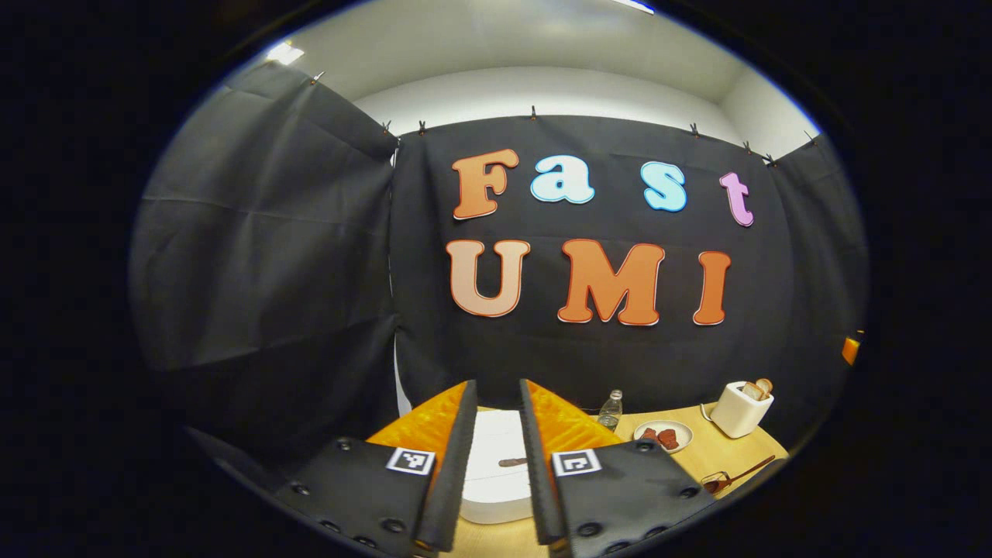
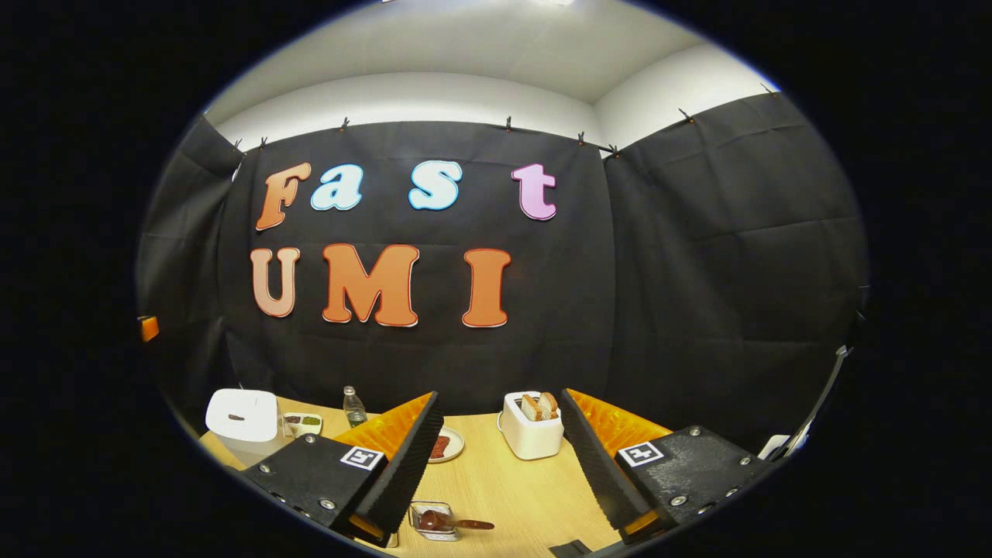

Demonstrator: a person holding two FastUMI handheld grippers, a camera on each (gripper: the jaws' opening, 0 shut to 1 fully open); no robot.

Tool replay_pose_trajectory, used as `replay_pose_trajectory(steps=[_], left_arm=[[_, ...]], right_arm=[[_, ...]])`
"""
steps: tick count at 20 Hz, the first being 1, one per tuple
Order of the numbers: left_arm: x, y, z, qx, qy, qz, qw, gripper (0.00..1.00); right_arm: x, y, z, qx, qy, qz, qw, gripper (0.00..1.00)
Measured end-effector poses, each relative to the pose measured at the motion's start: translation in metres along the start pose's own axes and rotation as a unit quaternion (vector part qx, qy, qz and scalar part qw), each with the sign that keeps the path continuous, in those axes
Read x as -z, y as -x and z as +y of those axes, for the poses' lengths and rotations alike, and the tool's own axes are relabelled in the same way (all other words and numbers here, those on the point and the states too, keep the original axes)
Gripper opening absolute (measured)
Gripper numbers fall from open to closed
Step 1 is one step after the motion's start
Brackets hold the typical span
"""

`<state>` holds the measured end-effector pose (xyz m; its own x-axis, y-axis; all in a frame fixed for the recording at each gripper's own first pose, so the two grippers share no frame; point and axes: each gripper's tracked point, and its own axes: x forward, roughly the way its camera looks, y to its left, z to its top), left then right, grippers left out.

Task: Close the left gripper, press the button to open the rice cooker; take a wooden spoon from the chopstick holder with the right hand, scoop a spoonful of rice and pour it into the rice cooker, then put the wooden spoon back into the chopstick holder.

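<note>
The white rice cooker [image 1: 496, 465] stands on the wooden table with its lid down, straight ahead of my left gripper [image 1: 497, 385]. That gripper hovers just before the cooker, its jaws a narrow gap apart with nothing between them. From the right gripper view the rice cooker [image 2: 244, 418] sits at the far left. A wooden spoon [image 2: 453, 522] lies with its bowl in a small clear container [image 2: 431, 518] near the front edge, below and between the fingers of my right gripper [image 2: 500, 397], which is wide open and empty. The same wooden spoon [image 1: 736, 473] is at the lower right of the left gripper view.
A white toaster [image 2: 531, 425] with bread slices stands mid-table, also seen as the toaster [image 1: 740, 408]. A plate [image 1: 663, 435] with dark red pieces, a water bottle [image 1: 611, 409] and a small dish [image 2: 302, 422] sit toward the back. Black cloth walls close in the table.
</note>
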<state>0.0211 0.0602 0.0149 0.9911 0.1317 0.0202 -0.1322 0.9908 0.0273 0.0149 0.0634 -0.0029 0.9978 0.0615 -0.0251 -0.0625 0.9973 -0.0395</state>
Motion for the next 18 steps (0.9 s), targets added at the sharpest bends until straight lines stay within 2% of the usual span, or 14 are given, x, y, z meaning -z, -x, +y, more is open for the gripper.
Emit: replay_pose_trajectory(steps=[2,4,11,18], left_arm=[[0.004,-0.003,0.006,-0.012,0.005,0.002,1.000,0.19],[0.008,-0.007,0.001,-0.003,0.013,0.008,1.000,0.06],[0.068,-0.056,-0.023,0.053,0.030,0.085,0.994,0.05],[0.142,-0.109,-0.040,0.077,0.027,0.179,0.980,0.05]], right_arm=[[0.001,-0.002,0.000,0.001,-0.001,0.002,1.000,0.95],[0.001,-0.002,-0.001,0.003,0.000,0.003,1.000,0.95],[0.002,-0.005,-0.008,0.015,0.002,0.007,1.000,0.94],[0.007,-0.003,-0.025,0.048,-0.002,0.018,0.999,0.94]])
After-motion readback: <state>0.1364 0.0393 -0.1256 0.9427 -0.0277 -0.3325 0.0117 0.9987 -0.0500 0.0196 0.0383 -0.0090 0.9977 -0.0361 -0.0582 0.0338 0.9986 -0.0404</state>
